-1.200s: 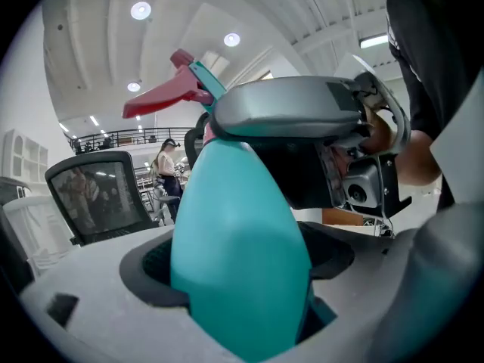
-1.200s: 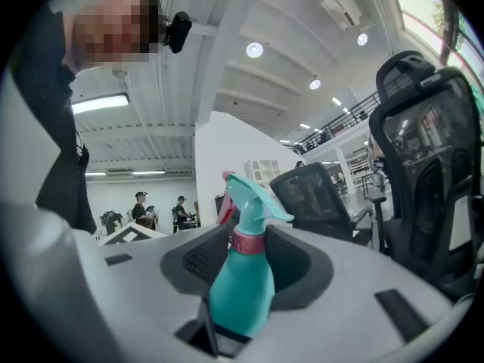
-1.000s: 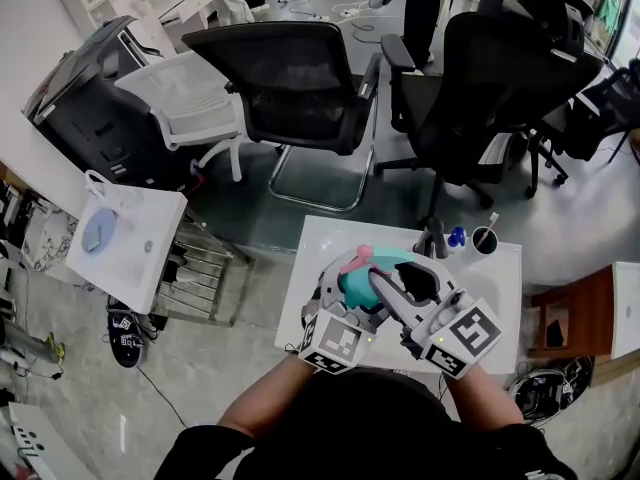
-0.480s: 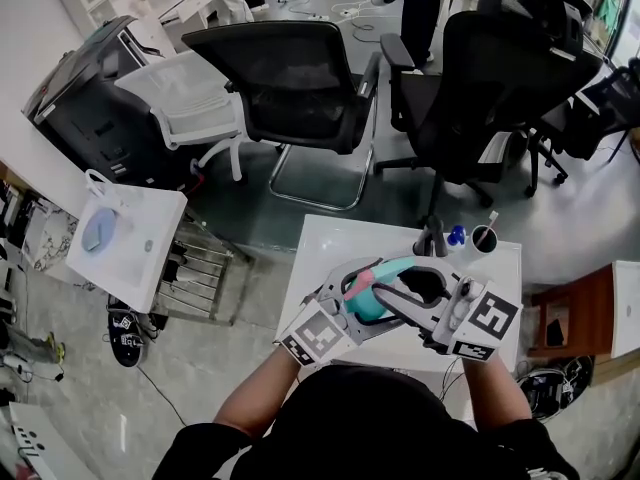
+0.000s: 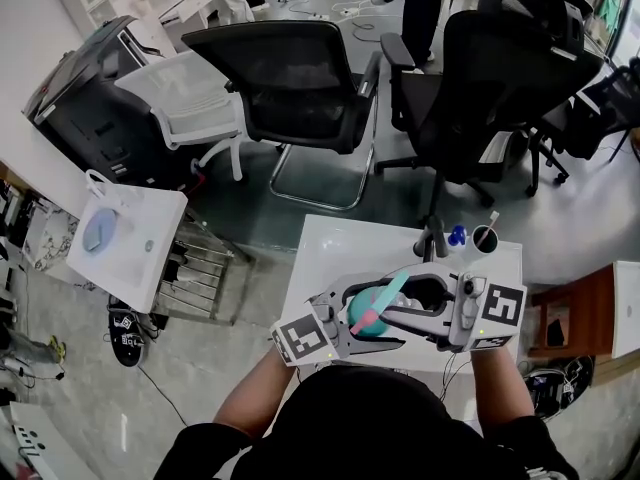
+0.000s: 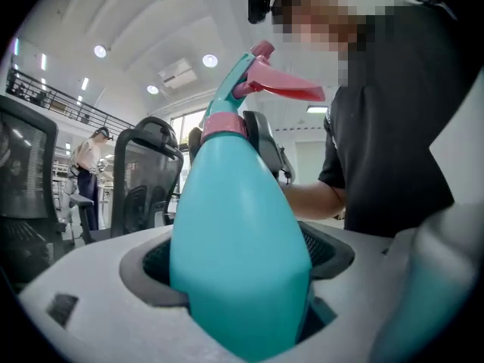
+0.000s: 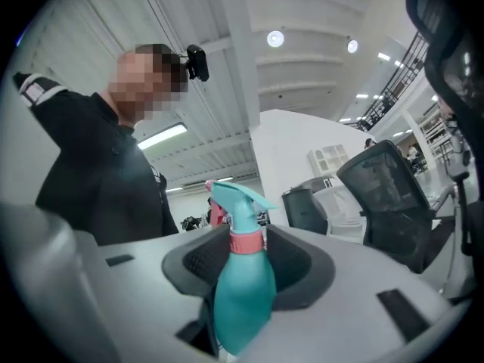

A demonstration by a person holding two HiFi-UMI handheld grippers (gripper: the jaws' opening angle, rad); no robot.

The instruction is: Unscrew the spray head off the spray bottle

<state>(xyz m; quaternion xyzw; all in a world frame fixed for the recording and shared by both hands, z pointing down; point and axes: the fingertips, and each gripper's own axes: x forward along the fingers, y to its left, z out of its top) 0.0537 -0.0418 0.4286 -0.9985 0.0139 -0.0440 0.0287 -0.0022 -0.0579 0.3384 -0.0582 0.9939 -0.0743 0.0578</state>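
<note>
1. Looking down from the head view, a person holds a teal spray bottle (image 5: 368, 308) in the air over the near edge of a white counter (image 5: 330, 238). It is close to their chest, with one hand-held gripper on each side.
2. The left hand-held gripper (image 6: 238, 267) is clamped on the bottle's fat lower body, which fills the space between its jaws.
3. The right hand-held gripper (image 7: 246, 267) comes in from the opposite side. Its jaws stand fairly wide and, as far as its own view shows, are closed around the pink collar (image 7: 246, 242) at the neck.
4. The bottle's long axis runs roughly upright, leaning a little. The spray head (image 6: 257, 66), with its pink trigger (image 6: 287, 89), sits at the top, above both sets of jaws.
5. Both grippers point about level and face each other, so the bottle stands crosswise between them.
6. The spray head looks fully seated on the bottle. The right hand is the one at the thread, so the twist most likely falls to it. It would turn the collar about the upright axis while the left braces the body.
</note>
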